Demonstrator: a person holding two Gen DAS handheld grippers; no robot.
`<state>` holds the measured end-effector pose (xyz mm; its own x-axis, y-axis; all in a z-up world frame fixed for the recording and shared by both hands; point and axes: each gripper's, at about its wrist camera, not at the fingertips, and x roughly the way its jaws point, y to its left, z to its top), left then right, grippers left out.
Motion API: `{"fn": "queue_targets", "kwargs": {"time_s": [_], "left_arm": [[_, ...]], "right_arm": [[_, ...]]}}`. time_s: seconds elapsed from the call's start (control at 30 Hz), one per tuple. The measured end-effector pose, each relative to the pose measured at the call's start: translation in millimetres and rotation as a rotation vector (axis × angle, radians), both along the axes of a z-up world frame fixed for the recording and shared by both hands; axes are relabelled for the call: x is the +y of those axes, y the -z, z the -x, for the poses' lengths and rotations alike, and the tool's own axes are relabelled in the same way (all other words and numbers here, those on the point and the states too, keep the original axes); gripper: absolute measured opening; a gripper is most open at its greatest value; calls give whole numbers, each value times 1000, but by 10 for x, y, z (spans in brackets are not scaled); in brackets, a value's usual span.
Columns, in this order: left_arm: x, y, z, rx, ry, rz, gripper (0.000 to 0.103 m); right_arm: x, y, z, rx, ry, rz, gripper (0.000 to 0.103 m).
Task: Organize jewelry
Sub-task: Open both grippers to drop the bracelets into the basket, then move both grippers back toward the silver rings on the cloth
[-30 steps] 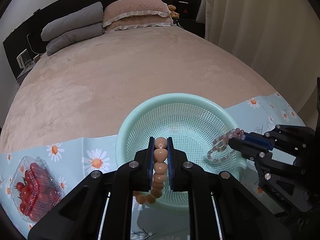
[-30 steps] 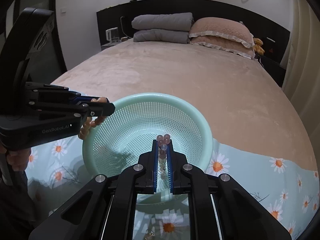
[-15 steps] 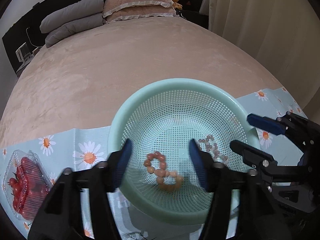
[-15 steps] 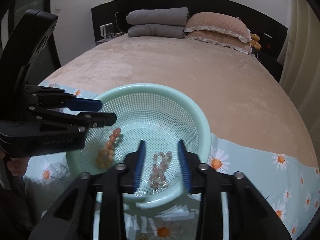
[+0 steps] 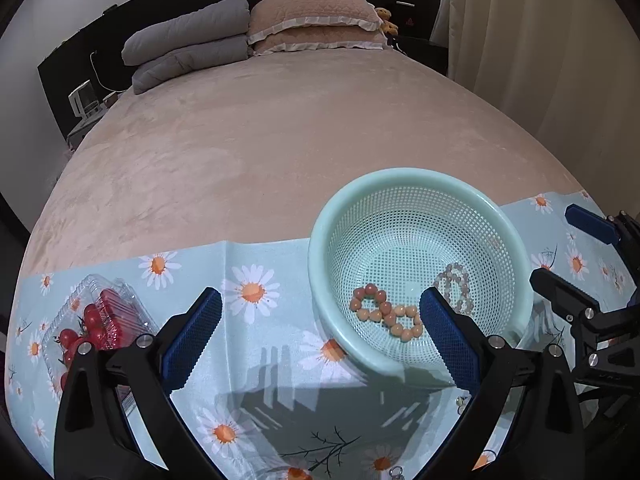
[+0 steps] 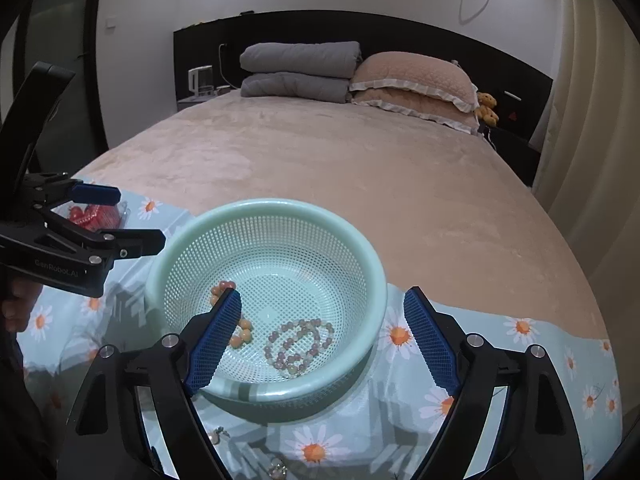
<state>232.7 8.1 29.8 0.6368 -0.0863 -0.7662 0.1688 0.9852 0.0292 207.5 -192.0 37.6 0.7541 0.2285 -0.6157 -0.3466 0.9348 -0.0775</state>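
We see cloth (image 5: 260, 360) along near edge of bed (image 5: 280, 140). Basket (image 5: 400, 178) on cloth, toward its right end in left wrist view. Bead bracelet (image 5: 386, 314) and pale bracelet (image 5: 454, 284) both in basket, side by side, apart; bead bracelet to left. Tomato box (image 5: 88, 320) on cloth near left end, well apart from basket. Pillows (image 5: 312, 20) and folded quilts (image 5: 188, 44) at far edge of bed, quilts left of pillows.
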Motion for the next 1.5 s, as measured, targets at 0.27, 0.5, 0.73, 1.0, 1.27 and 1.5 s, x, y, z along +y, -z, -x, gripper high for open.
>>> {"fn": "queue_targets", "kwargs": {"time_s": [0.27, 0.5, 0.73, 1.0, 1.27, 1.5], "left_arm": [[5, -104, 357, -3, 2, -34, 97], [9, -168, 670, -9, 6, -37, 97], [22, -70, 900, 10, 0, -44, 97], [-15, 117, 1215, -17, 53, -58, 97], [-34, 440, 1385, -17, 67, -68, 97], [-77, 823, 1418, 47, 100, -73, 97]], "right_arm": [[-52, -217, 316, -34, 11, 1, 84], [-110, -261, 612, -39, -1, 7, 83], [-157, -222, 836, -42, -10, 23, 81], [-196, 6, 960, -17, -5, 21, 74], [-196, 448, 925, 73, 3, 20, 66], [-175, 773, 856, 133, 5, 23, 65]]}}
